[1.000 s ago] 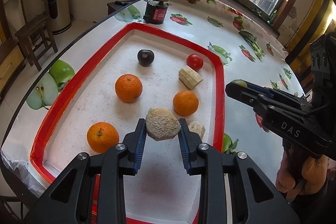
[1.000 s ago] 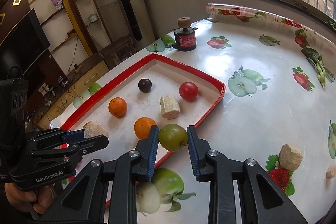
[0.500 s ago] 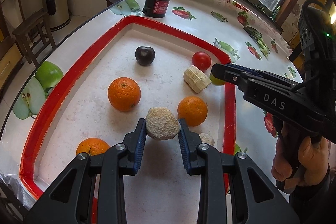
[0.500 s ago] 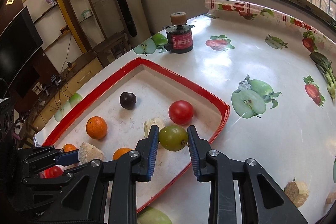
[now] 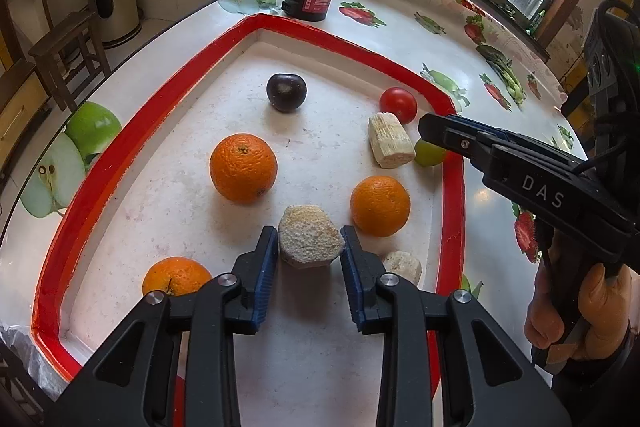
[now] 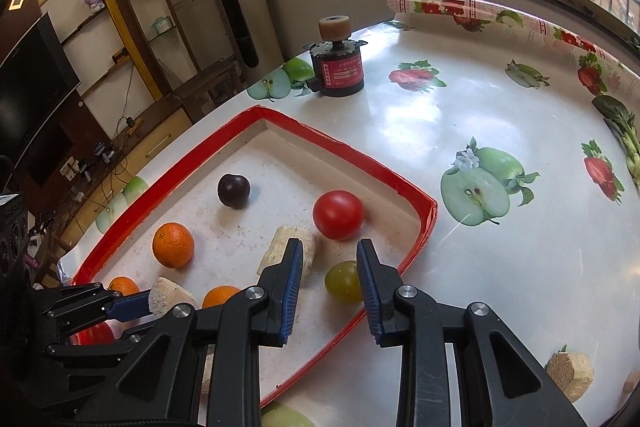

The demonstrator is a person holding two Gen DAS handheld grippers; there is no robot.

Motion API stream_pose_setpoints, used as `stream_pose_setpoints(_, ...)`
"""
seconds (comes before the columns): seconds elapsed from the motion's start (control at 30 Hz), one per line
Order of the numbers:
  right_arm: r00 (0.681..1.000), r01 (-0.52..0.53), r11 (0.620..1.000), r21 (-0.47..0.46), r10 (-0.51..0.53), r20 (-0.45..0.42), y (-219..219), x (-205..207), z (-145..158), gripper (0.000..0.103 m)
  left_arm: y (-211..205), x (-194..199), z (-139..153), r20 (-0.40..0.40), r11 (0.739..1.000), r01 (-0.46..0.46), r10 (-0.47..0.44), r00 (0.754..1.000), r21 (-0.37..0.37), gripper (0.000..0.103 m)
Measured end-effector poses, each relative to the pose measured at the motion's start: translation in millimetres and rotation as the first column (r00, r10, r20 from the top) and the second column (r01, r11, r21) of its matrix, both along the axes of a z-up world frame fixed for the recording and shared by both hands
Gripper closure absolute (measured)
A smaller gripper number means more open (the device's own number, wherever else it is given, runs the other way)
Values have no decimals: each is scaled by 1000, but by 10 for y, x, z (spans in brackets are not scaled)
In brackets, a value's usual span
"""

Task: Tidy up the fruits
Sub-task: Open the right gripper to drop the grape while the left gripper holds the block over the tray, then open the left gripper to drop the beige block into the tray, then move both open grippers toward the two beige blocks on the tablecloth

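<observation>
A red-rimmed tray [image 5: 120, 163] [image 6: 424, 223] holds several fruits. My left gripper [image 5: 309, 245] is shut on a tan rough chunk [image 5: 310, 237] and holds it over the tray's near part; the chunk also shows in the right wrist view [image 6: 164, 301]. My right gripper [image 6: 329, 267] is open above the tray's right corner. A green fruit [image 6: 344, 281] [image 5: 430, 153] lies in the tray below its fingers, free of them. Near it are a red tomato [image 6: 338, 215] [image 5: 398, 105] and a pale cut piece [image 6: 286, 253] [image 5: 390, 145].
In the tray also lie a dark plum [image 5: 286, 93], three oranges [image 5: 243, 167] [image 5: 380, 205] [image 5: 176, 275] and a small pale piece [image 5: 404, 265]. A black and red canister [image 6: 340, 67] stands beyond the tray. A tan chunk [image 6: 568, 371] lies on the tablecloth at the right.
My right gripper has moved over the tray's right corner and opened; the green fruit has left its fingers and lies in the tray. My left gripper has moved forward, still holding the chunk.
</observation>
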State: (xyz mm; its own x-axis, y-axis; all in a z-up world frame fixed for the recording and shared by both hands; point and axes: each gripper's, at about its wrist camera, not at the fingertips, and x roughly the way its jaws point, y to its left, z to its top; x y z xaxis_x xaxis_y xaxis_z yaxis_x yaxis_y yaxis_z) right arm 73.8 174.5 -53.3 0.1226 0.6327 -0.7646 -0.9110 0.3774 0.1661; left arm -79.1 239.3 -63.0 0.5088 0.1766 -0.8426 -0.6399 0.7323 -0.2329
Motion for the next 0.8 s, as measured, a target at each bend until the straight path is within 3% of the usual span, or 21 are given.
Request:
stream_pose_setpoints(0.1,1000,2,1000,11,-1,-4,-57,-9,42,72,-30,-10,24,-11,1000,-13,13,1000,23,55)
stream_pose_setpoints(0.53,1000,28,998,65,-27,-9,-560,-49,285,61,-170,-56,180,1,999,-7,7,1000,49,55)
stream_pose_setpoints(0.8,996,85,994,75,-83,-28,-1038,22,276,58,-281,-11,268,18,998,8,-9,1000,54,55)
